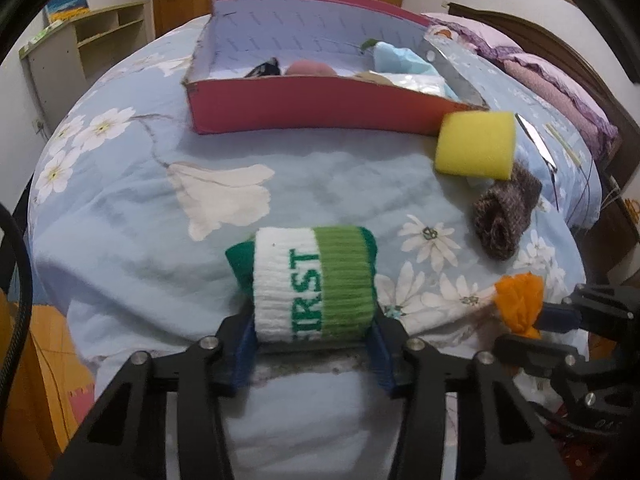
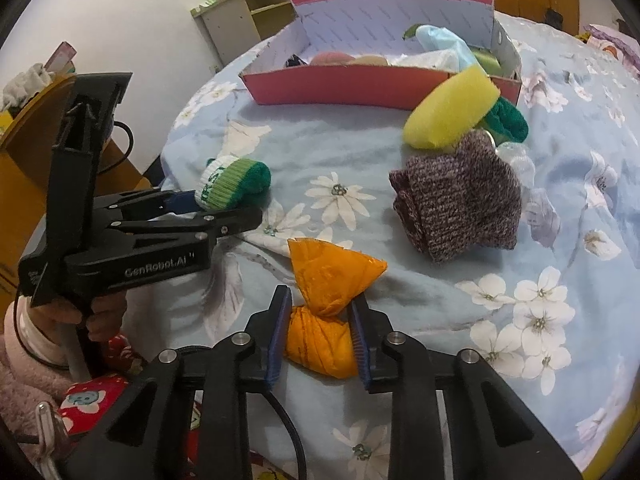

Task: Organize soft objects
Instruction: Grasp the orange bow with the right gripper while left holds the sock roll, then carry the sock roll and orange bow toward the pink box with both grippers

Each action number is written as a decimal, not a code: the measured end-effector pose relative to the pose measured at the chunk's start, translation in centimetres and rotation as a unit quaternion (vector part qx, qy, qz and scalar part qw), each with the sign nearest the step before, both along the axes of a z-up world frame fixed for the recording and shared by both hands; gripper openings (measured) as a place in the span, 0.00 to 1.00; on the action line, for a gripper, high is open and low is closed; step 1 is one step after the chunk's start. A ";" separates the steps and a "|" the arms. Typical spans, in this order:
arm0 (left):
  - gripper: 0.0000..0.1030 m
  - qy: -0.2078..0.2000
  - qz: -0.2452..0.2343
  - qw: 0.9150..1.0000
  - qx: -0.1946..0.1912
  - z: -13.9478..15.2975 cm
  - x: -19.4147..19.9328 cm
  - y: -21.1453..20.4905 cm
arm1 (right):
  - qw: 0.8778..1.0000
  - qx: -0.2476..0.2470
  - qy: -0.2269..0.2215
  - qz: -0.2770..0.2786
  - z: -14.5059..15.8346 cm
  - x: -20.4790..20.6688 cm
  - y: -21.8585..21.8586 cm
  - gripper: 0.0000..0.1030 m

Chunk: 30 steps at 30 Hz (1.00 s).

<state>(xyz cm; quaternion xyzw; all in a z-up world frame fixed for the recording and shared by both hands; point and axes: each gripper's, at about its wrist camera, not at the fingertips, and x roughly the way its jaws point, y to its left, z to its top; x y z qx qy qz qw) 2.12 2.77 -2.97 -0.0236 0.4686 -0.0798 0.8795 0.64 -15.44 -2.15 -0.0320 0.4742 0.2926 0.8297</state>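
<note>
A rolled white-and-green sock (image 1: 314, 282) lettered in green sits between the blue pads of my left gripper (image 1: 314, 344), which is shut on it; the same sock (image 2: 230, 184) and left gripper (image 2: 224, 210) show in the right wrist view. My right gripper (image 2: 320, 338) is shut on an orange cloth bundle (image 2: 324, 308), also seen as the orange bundle (image 1: 520, 302) at the right of the left wrist view. A pink cardboard box (image 1: 304, 108) with soft items inside stands farther back on the bed.
A yellow sponge (image 1: 476, 144) and a rolled brown knit sock (image 1: 506, 216) lie right of the box (image 2: 348, 88). Behind the yellow sponge (image 2: 452, 110) is a dark green cloth (image 2: 506, 118). The brown knit sock (image 2: 460, 204) lies on the floral bedsheet (image 1: 140, 200). A shelf (image 1: 80, 48) stands left.
</note>
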 end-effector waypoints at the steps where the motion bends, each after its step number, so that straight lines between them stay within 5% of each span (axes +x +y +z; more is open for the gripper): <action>1: 0.46 0.000 0.001 1.000 -0.004 0.1 -0.1 0.5 | 1.000 0.001 -0.003 0.001 0.1 -0.2 -0.1 0.28; 30: 0.44 -0.067 0.006 0.998 -0.015 6.4 0.6 2.0 | 0.997 0.040 -0.066 -0.001 5.5 2.0 -0.9 0.27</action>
